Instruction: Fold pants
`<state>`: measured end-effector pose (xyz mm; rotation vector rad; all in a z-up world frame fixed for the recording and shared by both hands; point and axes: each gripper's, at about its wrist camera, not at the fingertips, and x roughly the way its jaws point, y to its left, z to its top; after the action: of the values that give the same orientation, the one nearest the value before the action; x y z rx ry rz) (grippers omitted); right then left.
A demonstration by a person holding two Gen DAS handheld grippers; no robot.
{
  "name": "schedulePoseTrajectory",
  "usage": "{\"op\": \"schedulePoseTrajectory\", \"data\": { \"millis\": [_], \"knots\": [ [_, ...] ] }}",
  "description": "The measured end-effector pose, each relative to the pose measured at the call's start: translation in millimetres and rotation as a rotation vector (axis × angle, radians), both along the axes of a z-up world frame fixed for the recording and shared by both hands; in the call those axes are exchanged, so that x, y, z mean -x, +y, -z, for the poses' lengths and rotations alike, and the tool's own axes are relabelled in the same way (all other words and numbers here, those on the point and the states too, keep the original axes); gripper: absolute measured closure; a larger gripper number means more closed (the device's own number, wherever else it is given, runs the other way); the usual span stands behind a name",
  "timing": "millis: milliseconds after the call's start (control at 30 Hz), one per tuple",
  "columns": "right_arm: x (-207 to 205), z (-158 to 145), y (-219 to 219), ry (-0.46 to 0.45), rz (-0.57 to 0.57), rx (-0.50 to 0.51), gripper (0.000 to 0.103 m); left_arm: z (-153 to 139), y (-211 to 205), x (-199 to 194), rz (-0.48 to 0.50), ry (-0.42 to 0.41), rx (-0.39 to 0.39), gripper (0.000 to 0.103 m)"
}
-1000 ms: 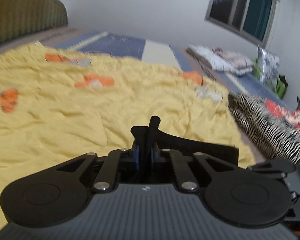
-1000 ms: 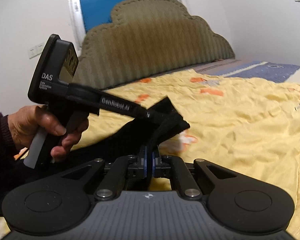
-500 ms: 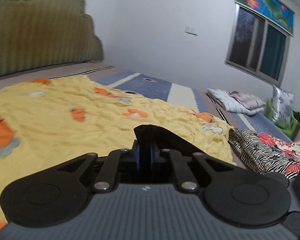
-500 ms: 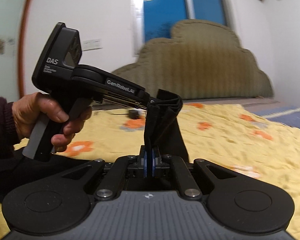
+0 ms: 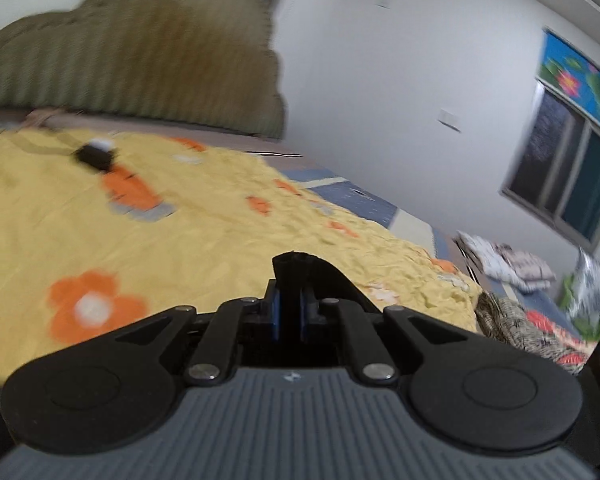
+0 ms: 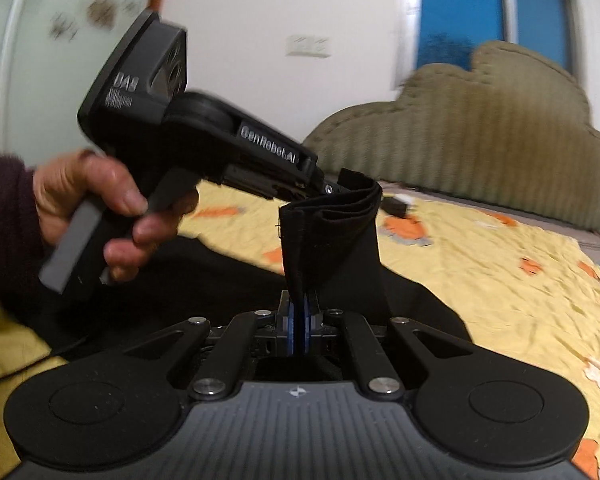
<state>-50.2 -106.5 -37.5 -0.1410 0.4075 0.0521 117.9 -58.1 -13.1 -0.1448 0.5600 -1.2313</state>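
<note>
- Your right gripper (image 6: 298,300) is clamped on the black pants (image 6: 332,236), whose folded edge stands up between its pads.
- Your left gripper (image 5: 288,280) is likewise clenched on the same cloth; the right wrist view shows your left hand (image 6: 100,208) holding it just beside the raised fold.
- The rest of the pants trails down onto the yellow flowered sheet (image 5: 100,240).
- Compared with a second ago, both views have swung toward the olive headboard (image 6: 480,128), and the fold is lifted upright.
- A small dark object (image 5: 96,154) lies on the sheet near the headboard; folded laundry (image 5: 504,262) sits far right.

open yellow bedspread (image 5: 204,240), headboard (image 5: 140,64) behind
</note>
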Motion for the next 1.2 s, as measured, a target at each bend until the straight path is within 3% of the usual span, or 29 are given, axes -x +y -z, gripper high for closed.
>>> {"op": "schedulePoseTrajectory", "data": {
  "millis": [167,300,500,733,833,967,1033,1067,1167,1200],
  "knots": [
    [-11,19,22,0.098,-0.052,0.073,0.099,31,40,-5,-0.094,0.074,-0.061,0.095],
    [-12,25,37,0.119,-0.076,0.129,0.099,42,64,-9,-0.136,0.149,-0.025,0.095],
    [-16,27,48,0.129,-0.099,0.171,0.099,41,70,-6,-0.146,0.162,-0.018,0.095],
    [-35,39,52,0.175,-0.145,0.307,0.099,47,83,-3,-0.191,0.191,-0.089,0.095],
    [-36,42,57,0.182,-0.154,0.35,0.097,44,104,3,-0.259,0.182,-0.11,0.096],
    [-35,46,59,0.158,-0.16,0.404,0.095,28,149,20,-0.394,0.201,-0.083,0.094],
    [-35,45,59,0.151,-0.171,0.412,0.09,19,173,36,-0.463,0.184,-0.082,0.091],
    [-32,41,58,0.143,-0.178,0.393,0.081,15,184,43,-0.489,0.18,-0.082,0.088],
    [-22,26,52,0.104,-0.189,0.302,0.042,3,225,73,-0.587,0.174,-0.07,0.085],
    [-18,22,51,0.086,-0.195,0.269,0.041,-1,238,82,-0.626,0.168,-0.066,0.084]
  ]
}}
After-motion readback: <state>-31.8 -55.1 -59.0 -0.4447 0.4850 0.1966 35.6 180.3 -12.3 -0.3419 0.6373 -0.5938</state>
